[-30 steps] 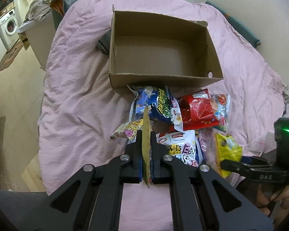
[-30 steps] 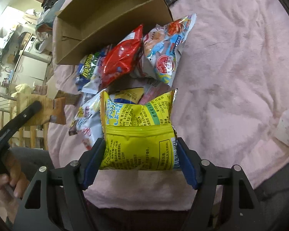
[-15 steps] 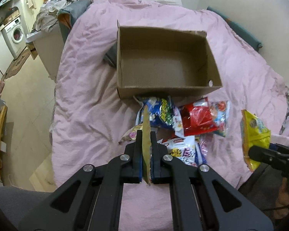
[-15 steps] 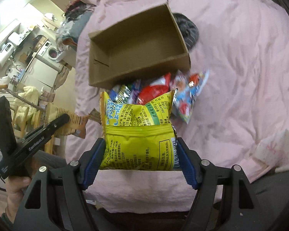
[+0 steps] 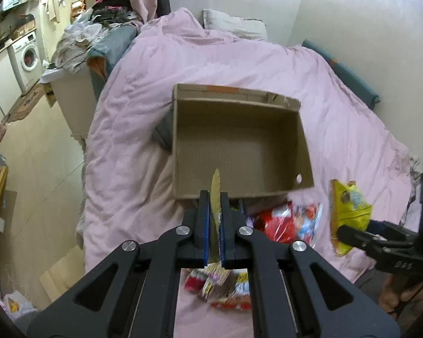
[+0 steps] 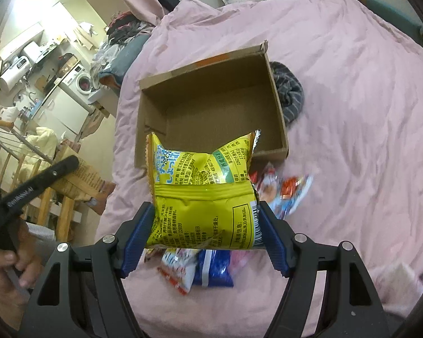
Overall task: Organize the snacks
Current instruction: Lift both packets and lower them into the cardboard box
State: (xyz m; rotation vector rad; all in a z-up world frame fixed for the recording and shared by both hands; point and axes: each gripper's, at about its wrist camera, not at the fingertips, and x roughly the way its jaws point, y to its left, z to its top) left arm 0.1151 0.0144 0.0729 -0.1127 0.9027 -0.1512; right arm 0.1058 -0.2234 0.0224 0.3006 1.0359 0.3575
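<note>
right wrist view: the right tool point(image 6: 206, 219) is clamped on a yellow snack bag point(image 6: 203, 197) printed with dense chinese text, a barcode on its right edge and a nutrition table; the brand can't be read. it hangs above the near wall of the open cardboard box point(image 6: 211, 107) on the pink duvet point(image 6: 352, 112). the left tool point(image 5: 215, 219) is pinched together on a thin yellowish packet point(image 5: 215, 194), edge-on. other snack packs point(image 5: 284, 222) lie on the bed in front of the box.

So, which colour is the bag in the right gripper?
Yellow bag, with a green and blue label; clearest in the right wrist view.
</note>
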